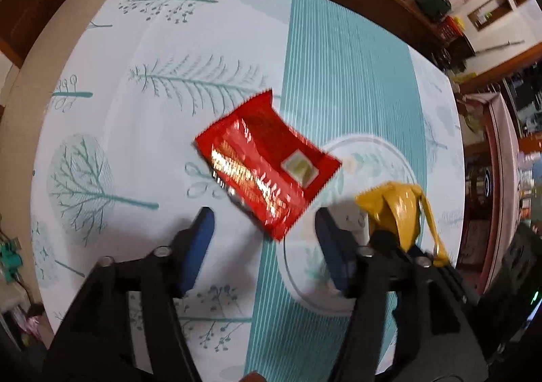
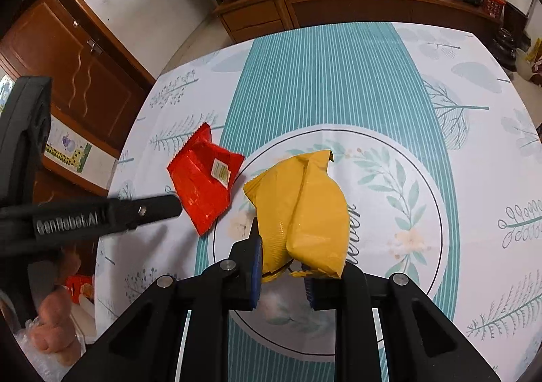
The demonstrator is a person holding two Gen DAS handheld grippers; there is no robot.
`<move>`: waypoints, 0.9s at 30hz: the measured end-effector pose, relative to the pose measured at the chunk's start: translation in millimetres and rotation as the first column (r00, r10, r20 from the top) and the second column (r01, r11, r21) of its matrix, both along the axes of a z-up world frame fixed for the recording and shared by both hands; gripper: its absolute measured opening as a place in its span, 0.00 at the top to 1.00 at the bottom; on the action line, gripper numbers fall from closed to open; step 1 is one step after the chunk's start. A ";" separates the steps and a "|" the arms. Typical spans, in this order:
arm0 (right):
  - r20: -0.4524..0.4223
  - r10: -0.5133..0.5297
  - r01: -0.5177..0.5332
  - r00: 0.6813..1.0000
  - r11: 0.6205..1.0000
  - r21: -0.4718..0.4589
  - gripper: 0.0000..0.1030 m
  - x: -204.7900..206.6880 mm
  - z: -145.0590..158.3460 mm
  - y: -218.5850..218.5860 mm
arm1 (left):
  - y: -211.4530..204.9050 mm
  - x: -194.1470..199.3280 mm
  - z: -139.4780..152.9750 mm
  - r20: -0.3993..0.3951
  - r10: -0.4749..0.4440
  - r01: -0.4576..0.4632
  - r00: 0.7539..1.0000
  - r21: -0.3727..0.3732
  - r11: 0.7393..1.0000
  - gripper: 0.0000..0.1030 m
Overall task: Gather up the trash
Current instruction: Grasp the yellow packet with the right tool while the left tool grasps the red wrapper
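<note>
- Nearest in the right wrist view, the right gripper [image 2: 283,272] is pinched on the lower edge of the yellow wrapper [image 2: 305,212]; the bag stands up out of the jaws toward 12 o'clock, held clear of the tablecloth [image 2: 338,77], likely for carrying off as trash
- Left gripper [image 1: 264,239] stands wide with nothing between its blue pads [image 1: 200,246]; I judge it either just let go or is lining up
- Red wrapper [image 1: 267,162] shows blurred just past those fingertips at 12 o'clock, free of both claws; whether it rests on the cloth is unclear
- Farther off, a wooden sideboard [image 2: 372,6] lines the wall
</note>
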State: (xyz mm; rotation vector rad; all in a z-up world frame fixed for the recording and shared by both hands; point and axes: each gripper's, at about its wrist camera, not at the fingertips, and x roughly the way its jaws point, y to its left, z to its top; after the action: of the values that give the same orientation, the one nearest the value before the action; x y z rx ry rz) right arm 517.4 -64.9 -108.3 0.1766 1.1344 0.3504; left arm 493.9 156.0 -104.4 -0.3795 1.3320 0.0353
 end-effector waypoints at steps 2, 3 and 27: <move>0.000 -0.006 0.006 1.000 1.000 0.010 0.81 2.0 -0.4 -2.3 | -0.2 9.2 -0.9 -0.006 0.010 -0.010 1.000 -0.004 1.000 0.42; -0.001 -0.008 0.008 1.000 1.000 0.014 0.81 3.1 -0.7 -3.1 | -0.1 14.3 -2.1 -0.012 0.020 -0.020 1.000 -0.004 1.000 0.40; -0.023 -0.043 0.045 0.999 0.996 0.079 0.81 12.4 -19.4 -22.0 | -34.1 76.6 -47.2 -0.113 0.183 -0.155 0.977 0.219 0.963 0.20</move>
State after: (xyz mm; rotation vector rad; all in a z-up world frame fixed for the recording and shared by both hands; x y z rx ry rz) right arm 529.8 -86.8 -127.8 0.2753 1.1366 0.3556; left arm 570.5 121.9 -151.6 -0.3148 1.4087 0.3468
